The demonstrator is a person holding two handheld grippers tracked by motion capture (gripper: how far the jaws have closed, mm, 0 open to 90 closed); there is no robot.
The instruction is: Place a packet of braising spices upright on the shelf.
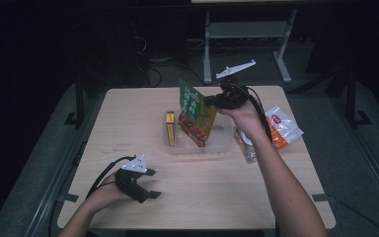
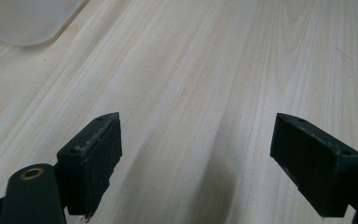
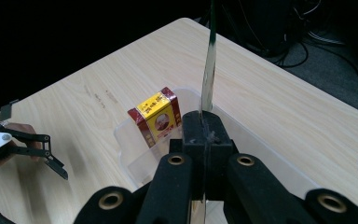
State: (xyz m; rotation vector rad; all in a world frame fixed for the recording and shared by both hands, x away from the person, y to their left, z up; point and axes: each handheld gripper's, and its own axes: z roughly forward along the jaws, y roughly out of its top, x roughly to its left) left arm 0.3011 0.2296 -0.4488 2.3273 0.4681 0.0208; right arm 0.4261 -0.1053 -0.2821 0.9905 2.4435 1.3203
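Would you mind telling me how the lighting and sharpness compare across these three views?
High view: the table is lit, its surroundings nearly black, detail soft. Left gripper view: even light, a faint shadow on the wood between the open jaws. Right gripper view: the snack bag shows as a thin, bright edge; the yellow box reads clearly.

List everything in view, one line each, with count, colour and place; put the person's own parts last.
Table: one, pale wood, under everything.
Tub: one, clear plastic, table middle.
Box: one, yellow and dark red, standing at the tub's left end.
Green packet: one, green and red-orange, held upright over the tub.
Orange packet: one, orange and white, on the table right of the tub.
Clear packet: one, clear with pale contents, between tub and orange packet.
Frame: one, grey metal, on the floor behind the table.
Left gripper: one, black, jaws apart, near the front left.
Right gripper: one, black, pinching the green packet's edge.
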